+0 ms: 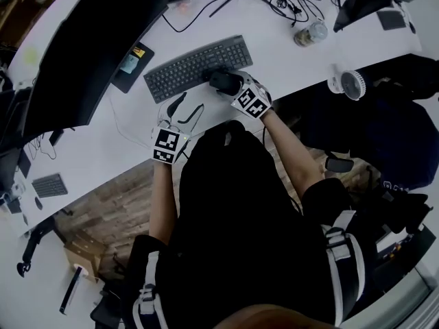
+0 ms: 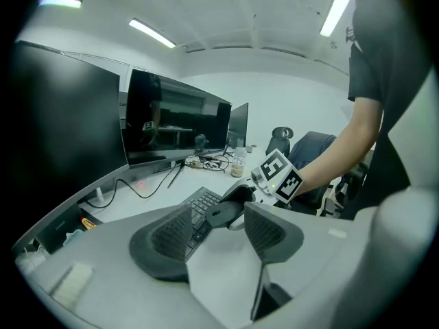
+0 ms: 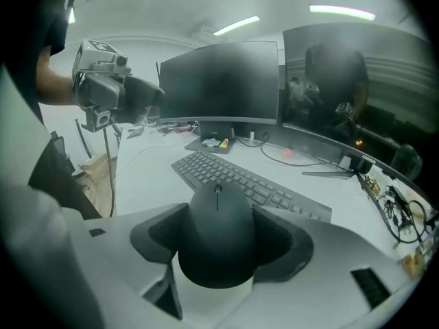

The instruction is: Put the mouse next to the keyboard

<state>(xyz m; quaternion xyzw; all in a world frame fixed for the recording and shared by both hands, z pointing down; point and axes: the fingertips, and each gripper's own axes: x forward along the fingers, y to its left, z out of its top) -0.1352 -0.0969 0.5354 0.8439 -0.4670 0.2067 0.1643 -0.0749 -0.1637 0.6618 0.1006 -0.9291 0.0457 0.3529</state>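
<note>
Close under its own camera, the right gripper [image 3: 219,214] is clamped on the mouse [image 3: 217,252]. A pad presses each flank, and the scroll wheel points away from the hand. The mouse hangs at the near edge of the keyboard [image 3: 247,180], which lies just ahead of these jaws and runs off to their right. I cannot tell whether the mouse touches the desk [image 3: 144,177].

Beyond the keyboard, further ahead of the right gripper, stand two dark monitors [image 3: 219,84]. A cable [image 3: 295,162] trails over the desk below them.

The left gripper [image 2: 218,211] is to the left of the right one and a little further back, near the desk's front edge. Its jaws stand apart with nothing between them. Through the gap show bare desk, the keyboard's end and the right gripper with the mouse, near but not touching.

In the head view, a small white fan [image 1: 351,84] sits well to the right of the right gripper. A jar [image 1: 310,33] sits ahead and to its right.
</note>
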